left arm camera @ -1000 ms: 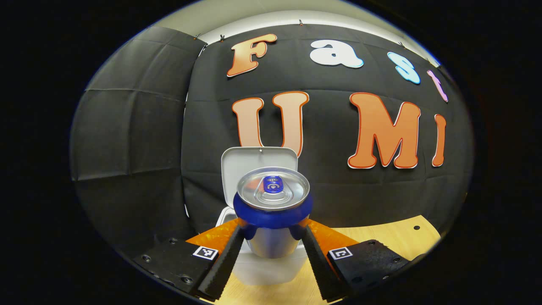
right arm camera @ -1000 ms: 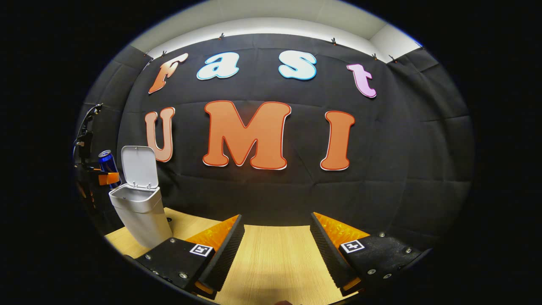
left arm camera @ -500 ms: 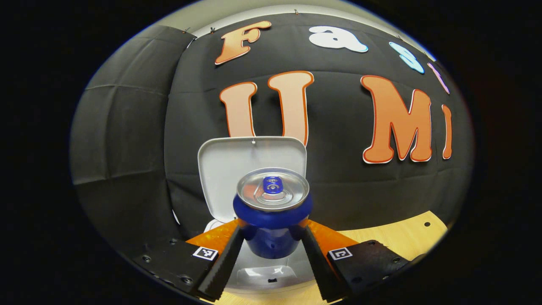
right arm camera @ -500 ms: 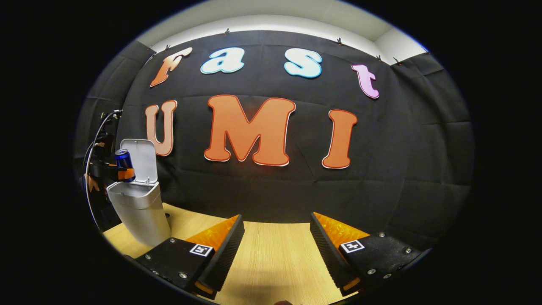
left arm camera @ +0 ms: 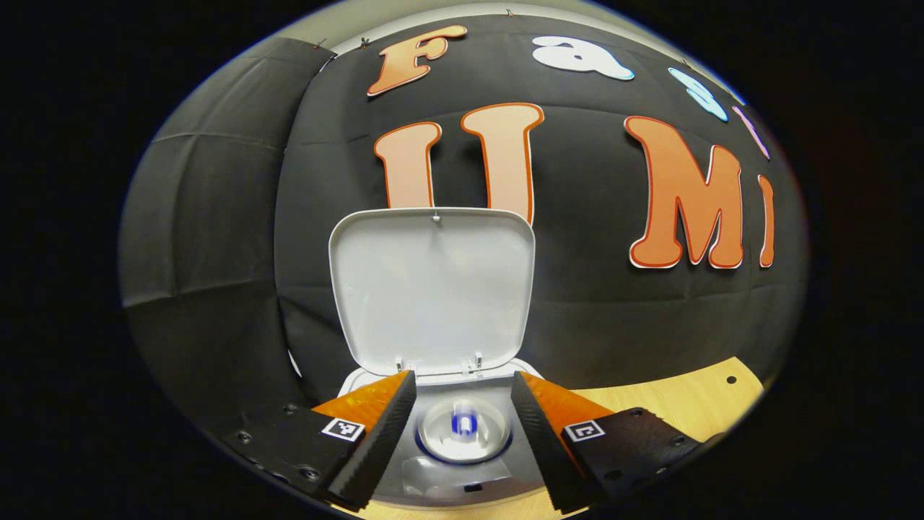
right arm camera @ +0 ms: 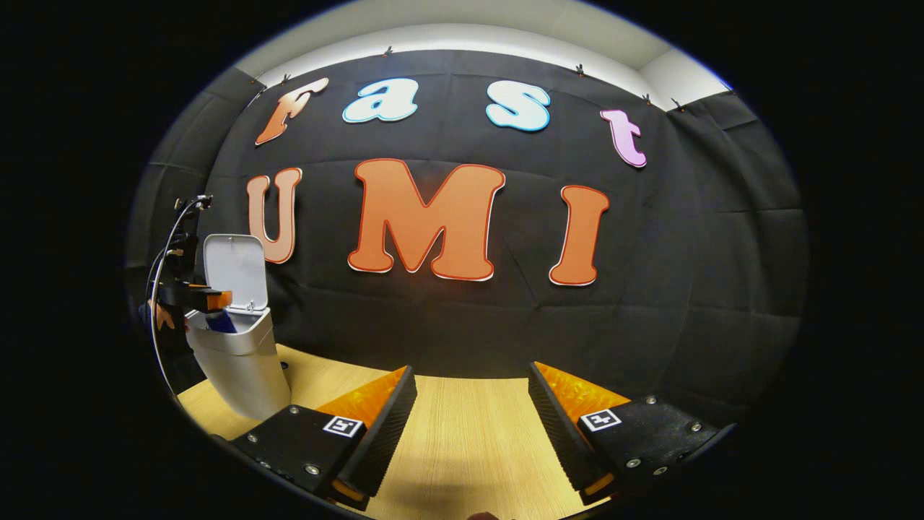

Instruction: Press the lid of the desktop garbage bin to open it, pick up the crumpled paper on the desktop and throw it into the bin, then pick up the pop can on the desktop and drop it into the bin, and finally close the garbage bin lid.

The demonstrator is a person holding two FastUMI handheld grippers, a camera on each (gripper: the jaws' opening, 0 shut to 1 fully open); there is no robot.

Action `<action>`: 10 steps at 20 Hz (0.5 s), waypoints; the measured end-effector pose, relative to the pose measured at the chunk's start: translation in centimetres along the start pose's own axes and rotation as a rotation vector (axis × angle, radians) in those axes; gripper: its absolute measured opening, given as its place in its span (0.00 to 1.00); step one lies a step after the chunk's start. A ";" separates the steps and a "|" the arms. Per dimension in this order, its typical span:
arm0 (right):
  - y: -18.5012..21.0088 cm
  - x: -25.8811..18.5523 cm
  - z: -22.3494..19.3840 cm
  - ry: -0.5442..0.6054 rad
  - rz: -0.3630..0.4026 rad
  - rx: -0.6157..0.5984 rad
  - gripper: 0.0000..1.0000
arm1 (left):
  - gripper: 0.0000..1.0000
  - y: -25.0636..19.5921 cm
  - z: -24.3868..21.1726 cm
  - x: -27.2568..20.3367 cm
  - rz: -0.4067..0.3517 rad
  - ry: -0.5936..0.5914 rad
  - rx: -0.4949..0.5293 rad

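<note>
Can in bin, lid up.
Left hand-held gripper (left arm camera: pixel 462 433) open over the bin (left arm camera: pixel 462 485); can (left arm camera: pixel 463 429) blurred below, between its fingers. Lid (left arm camera: pixel 432 289) upright beyond. Right hand-held gripper (right arm camera: pixel 469 426) open, empty, above counter (right arm camera: pixel 469 440).

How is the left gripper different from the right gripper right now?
The left gripper hangs over the open white plastic bin, with the blue pop can below its fingers. The right gripper hangs over bare wooden table, away from the bin. Both are open and hold nothing.
</note>
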State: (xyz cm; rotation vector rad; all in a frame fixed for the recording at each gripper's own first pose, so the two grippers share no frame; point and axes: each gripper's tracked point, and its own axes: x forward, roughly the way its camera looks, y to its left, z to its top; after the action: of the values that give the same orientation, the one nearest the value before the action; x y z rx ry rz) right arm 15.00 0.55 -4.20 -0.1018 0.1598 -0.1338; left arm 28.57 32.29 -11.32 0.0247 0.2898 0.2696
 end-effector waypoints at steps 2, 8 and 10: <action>-0.1 -0.1 0.2 -0.005 -0.002 -0.003 0.94 | 0.87 0.1 0.5 -0.2 0.002 -0.013 0.008; -0.6 -0.1 0.2 -0.010 -0.002 0.006 0.94 | 0.93 -0.1 5.3 -1.5 -0.014 -0.074 -0.051; -0.4 0.0 0.3 -0.011 0.001 0.005 0.94 | 0.92 0.2 7.8 -2.2 -0.021 -0.097 -0.061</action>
State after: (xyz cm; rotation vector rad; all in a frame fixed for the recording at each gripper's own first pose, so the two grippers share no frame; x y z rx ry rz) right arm 14.99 0.23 -3.88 -0.0978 0.1482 -0.1325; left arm 28.74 32.04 -3.18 -0.0254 0.1851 0.2556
